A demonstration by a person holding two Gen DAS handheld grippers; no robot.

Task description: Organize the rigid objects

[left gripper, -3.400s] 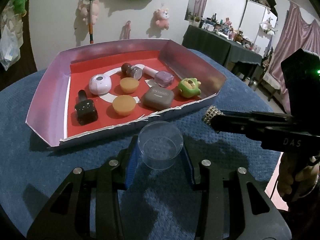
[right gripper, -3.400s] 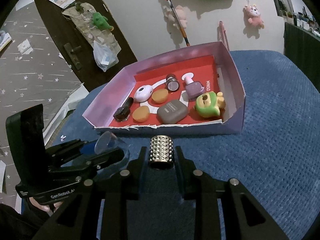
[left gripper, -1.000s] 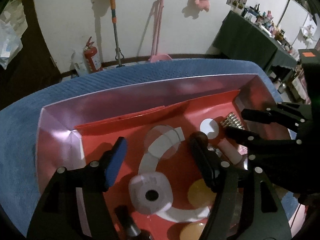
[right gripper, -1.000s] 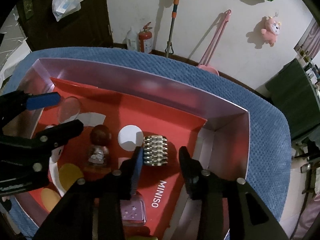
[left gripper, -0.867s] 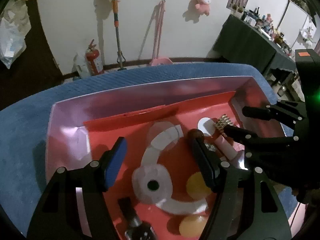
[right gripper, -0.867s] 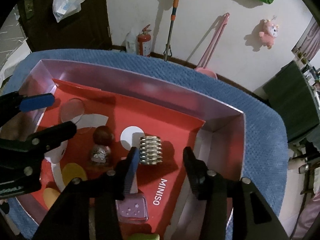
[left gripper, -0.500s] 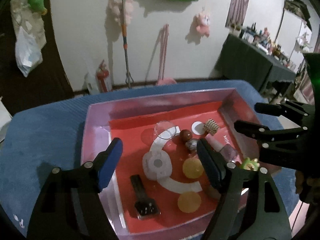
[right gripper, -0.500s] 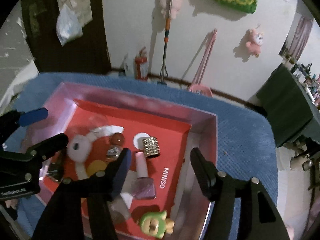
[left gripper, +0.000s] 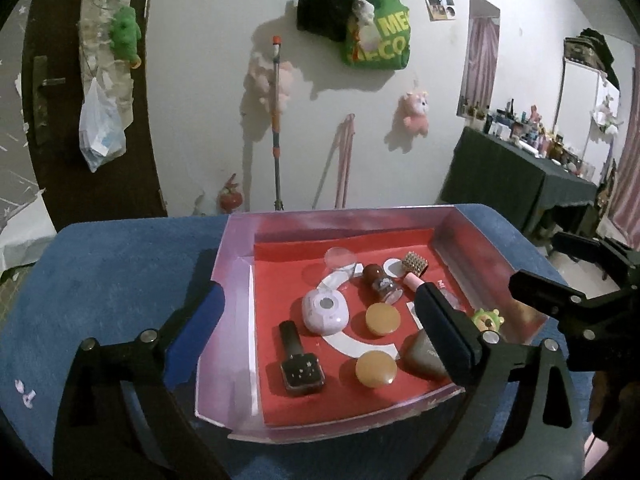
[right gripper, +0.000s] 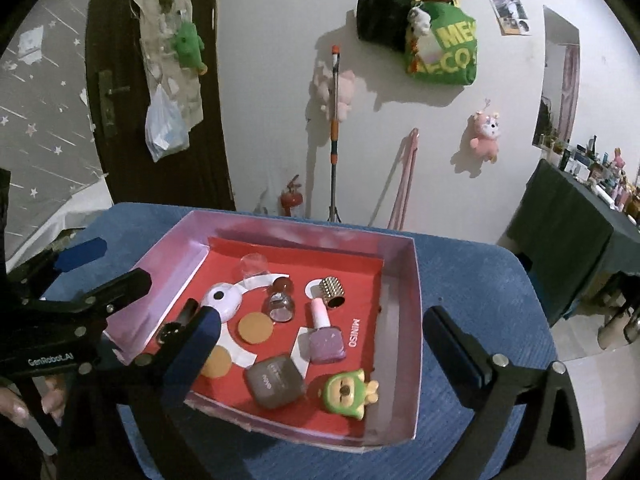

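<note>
A pink-walled box with a red floor (left gripper: pixel 280 380) (right gripper: pixel 400 300) sits on the blue table. In it lie a clear cup (left gripper: pixel 341 258) (right gripper: pixel 254 266), a studded gold cap (left gripper: pixel 415 263) (right gripper: pixel 332 291), a brown-capped bottle (left gripper: pixel 380 280), a white round gadget (left gripper: pixel 325 312), two orange discs (left gripper: pixel 383 319), a black bottle (left gripper: pixel 300 364), a purple nail polish (right gripper: pixel 325 336), a grey case (right gripper: pixel 274 381) and a green toy (right gripper: pixel 346 394). My left gripper (left gripper: pixel 320 320) is open and empty, high above the box. My right gripper (right gripper: pixel 320 340) is open and empty, also above it.
The blue cloth table (left gripper: pixel 100 280) ends near a white wall with a mop (left gripper: pixel 276 120) and hanging toys. A dark door (right gripper: pixel 120 100) is at the left. A dark cluttered table (left gripper: pixel 520 168) stands at the right.
Both grippers set their objects, the clear cup and the gold cap, in the box, opened, and have pulled up and back away from it.
</note>
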